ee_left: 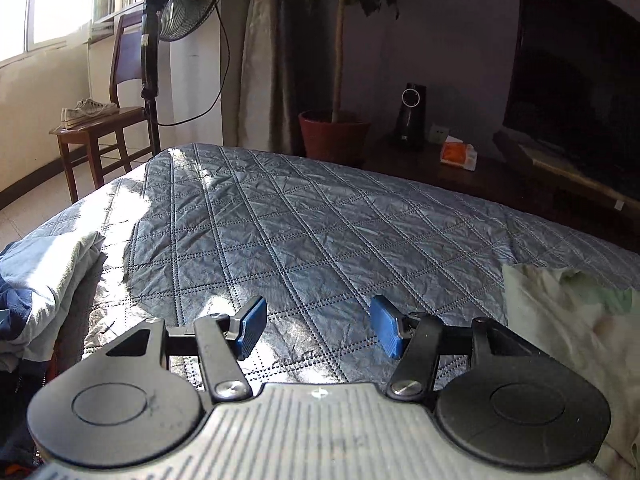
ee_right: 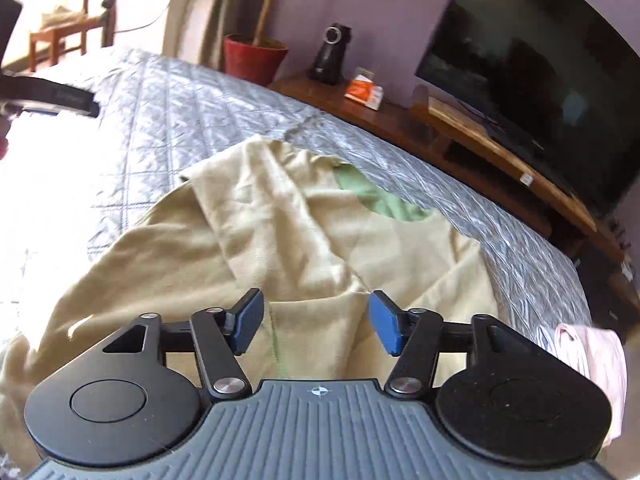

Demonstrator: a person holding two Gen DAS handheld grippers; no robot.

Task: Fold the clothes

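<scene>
- The left gripper [ee_left: 317,327] hangs with its blue pads about half apart and nothing between them; only the grey quilted bedspread [ee_left: 304,216] shows in the gap.
- Off to the right of the left fingers, a corner of a cream garment [ee_left: 560,320] lies on the bedspread, well clear of the pads.
- To the left of those fingers a heap of pale and navy clothes [ee_left: 40,280] sits at the bed's edge.
- Beyond the left fingertips, past the bed: a wooden chair [ee_left: 100,128] with pale sneakers [ee_left: 86,111] on the seat, a standing fan [ee_left: 188,0], and a red plant pot [ee_left: 334,136].
- The right gripper [ee_right: 316,326] is also parted about halfway, gripping nothing; no earlier view is given.
- The cream garment [ee_right: 256,232], crumpled with a green patch [ee_right: 380,200] near its far edge, lies directly under and ahead of the right fingers; whether the pads touch the cloth I cannot tell.
- Right of the right fingers, a pink folded item [ee_right: 592,356] rests on the bed.
- Far ahead stands a dark television [ee_right: 532,76] on a wooden stand [ee_right: 500,160].
</scene>
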